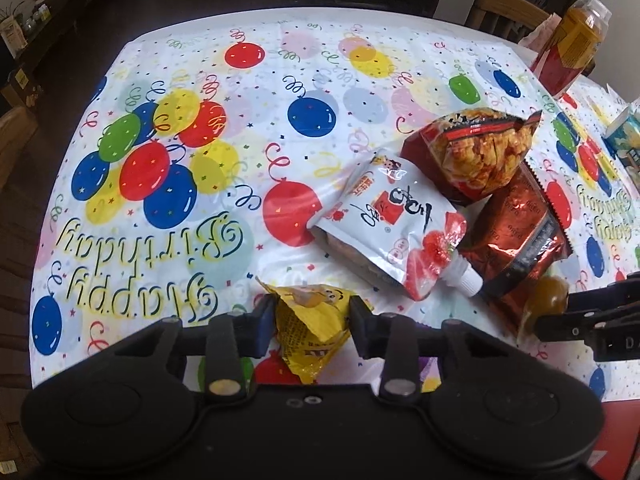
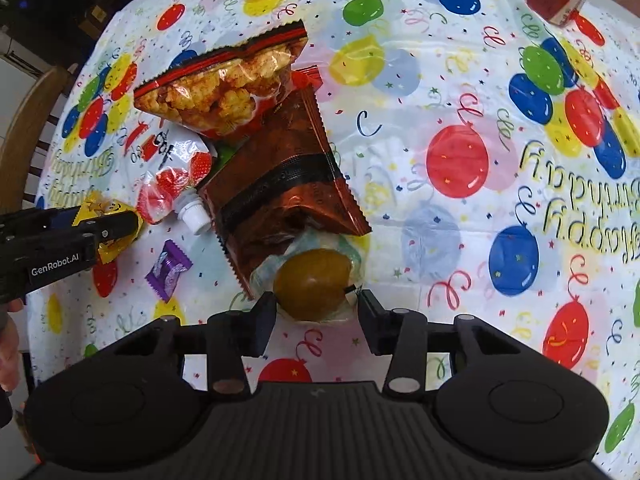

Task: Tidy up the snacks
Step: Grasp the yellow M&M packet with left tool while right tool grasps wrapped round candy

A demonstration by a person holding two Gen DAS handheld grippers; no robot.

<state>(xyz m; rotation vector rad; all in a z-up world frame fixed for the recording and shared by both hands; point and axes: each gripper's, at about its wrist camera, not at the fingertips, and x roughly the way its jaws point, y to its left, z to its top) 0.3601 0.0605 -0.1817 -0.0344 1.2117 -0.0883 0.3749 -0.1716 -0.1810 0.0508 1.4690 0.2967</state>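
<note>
left tool gripping yellow candy bag

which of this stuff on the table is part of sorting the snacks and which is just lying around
Part of the job:
- yellow candy bag, between the left gripper fingers
- brown egg-shaped snack in clear wrap, between the right gripper fingers
- puffed snack bag
- white spouted pouch
- dark red foil bag
- purple wrapped candy

Just lying about:
- juice bottle
- wooden chair
- birthday tablecloth
</note>
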